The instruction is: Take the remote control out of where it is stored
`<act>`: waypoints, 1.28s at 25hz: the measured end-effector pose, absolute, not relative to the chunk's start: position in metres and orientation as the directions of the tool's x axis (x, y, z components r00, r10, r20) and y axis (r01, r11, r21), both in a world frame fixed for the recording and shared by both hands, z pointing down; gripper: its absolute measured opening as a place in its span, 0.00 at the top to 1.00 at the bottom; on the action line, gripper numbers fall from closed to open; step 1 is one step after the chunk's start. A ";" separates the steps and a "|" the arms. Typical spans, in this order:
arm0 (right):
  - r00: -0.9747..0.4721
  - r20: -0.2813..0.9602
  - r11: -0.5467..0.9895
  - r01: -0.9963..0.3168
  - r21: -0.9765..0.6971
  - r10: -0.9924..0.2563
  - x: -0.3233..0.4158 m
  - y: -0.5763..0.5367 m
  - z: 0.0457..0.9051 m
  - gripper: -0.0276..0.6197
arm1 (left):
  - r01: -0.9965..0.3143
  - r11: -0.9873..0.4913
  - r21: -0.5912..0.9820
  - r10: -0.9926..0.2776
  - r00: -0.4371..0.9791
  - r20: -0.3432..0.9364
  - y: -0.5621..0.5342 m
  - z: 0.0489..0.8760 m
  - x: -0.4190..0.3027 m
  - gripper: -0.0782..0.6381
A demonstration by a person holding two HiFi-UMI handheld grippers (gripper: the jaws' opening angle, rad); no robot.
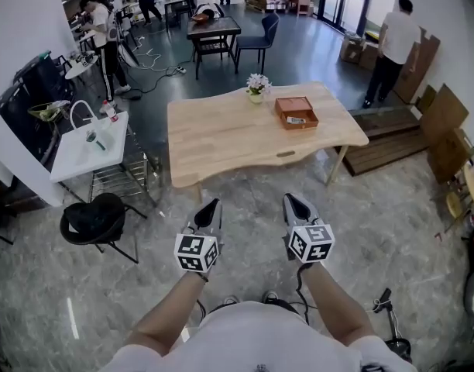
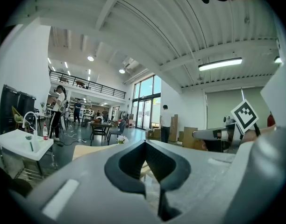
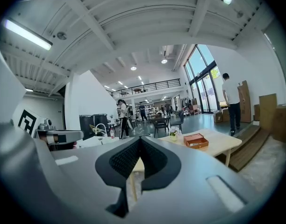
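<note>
The left gripper [image 1: 213, 204] and the right gripper [image 1: 290, 199] are held side by side over the grey stone floor [image 1: 245, 208], well short of the pale wooden table with wavy edges [image 1: 221, 134]; each has its jaws closed tip to tip with nothing between them, as both gripper views show [image 2: 144, 143] [image 3: 139, 139]; the marker cubes sit just above the person's wrists.

On the tabletop an orange-brown open rectangular box [image 1: 293, 107] lies right of the middle, nearer the far edge than the near one and well in from the right corner; the remote control [image 1: 297, 120] shows as a small pale oblong inside the box at its near end, too small to read in detail; neither gripper is near it.

A small pot of white flowers [image 1: 257, 85] stands at the far edge, about midway along it and just left of the box; the right gripper view shows the same pair, flowers [image 3: 173, 134] left of box [image 3: 196, 140].

Beyond the table's left edge stands a white sink stand with a curved tap [image 1: 90, 142], with a black round stool [image 1: 94, 218] nearer the person; off the far right corner a person in a white top [image 1: 392, 49] stands facing cardboard boxes.
</note>
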State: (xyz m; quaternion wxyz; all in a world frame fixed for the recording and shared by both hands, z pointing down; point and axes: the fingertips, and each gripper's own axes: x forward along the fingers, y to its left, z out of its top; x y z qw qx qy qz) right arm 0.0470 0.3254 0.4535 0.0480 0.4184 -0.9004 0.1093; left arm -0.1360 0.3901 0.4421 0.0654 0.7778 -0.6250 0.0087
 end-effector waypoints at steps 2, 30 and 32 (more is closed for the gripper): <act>-0.635 0.186 0.614 -0.773 -0.162 -0.750 0.046 0.325 0.457 0.91 | -0.971 -0.220 0.094 -0.968 0.229 0.097 0.389 0.445 -0.138 0.89; -0.563 0.249 0.531 -0.827 -0.186 -0.788 0.051 0.230 0.505 0.91 | -0.949 -0.299 0.102 -0.941 0.311 0.133 0.277 0.481 -0.134 0.89; -0.569 0.245 0.536 -0.822 -0.192 -0.785 0.054 0.204 0.503 0.91 | -0.950 -0.299 0.095 -0.941 0.310 0.133 0.252 0.478 -0.128 0.89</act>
